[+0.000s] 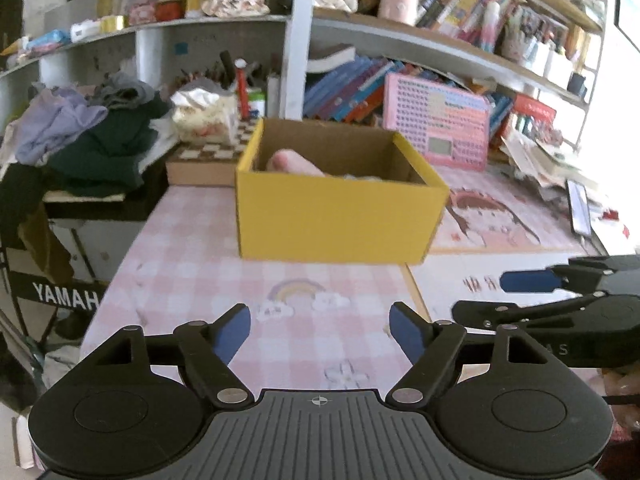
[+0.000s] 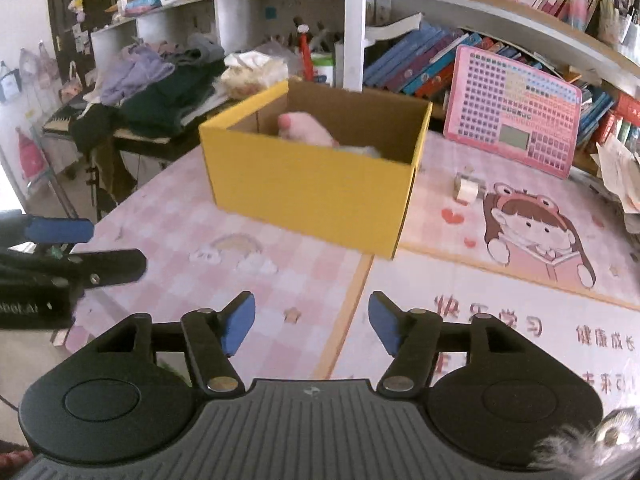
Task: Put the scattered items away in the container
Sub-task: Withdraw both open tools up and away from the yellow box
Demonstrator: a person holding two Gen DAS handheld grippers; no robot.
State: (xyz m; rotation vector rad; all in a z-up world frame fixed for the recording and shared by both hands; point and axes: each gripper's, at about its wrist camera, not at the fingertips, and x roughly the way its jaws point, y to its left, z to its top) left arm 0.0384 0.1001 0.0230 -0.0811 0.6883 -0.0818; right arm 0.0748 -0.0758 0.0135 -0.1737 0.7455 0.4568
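Both grippers hang over the near part of the tabletop (image 1: 192, 240), jaws apart and nothing between them. Left gripper (image 1: 320, 330) sits wide over the pink checked mat (image 1: 248, 280), near its rainbow print. Right gripper (image 2: 312, 326) is wide too, empty, over the seam between the checked mat and the cartoon mat (image 2: 540, 240).

Yellow cardboard box (image 2: 308, 196) stands farther back on the tabletop, toward the shelf side, open top. A pink soft item (image 2: 308, 128) lies inside it with something pale beside it, blurred.

A small beige block (image 2: 466, 188) is still out on the cartoon mat, right of the box, near the pink keyboard toy (image 2: 516, 108) leaning at the far edge. Clothes pile (image 1: 92, 136) off the left edge.
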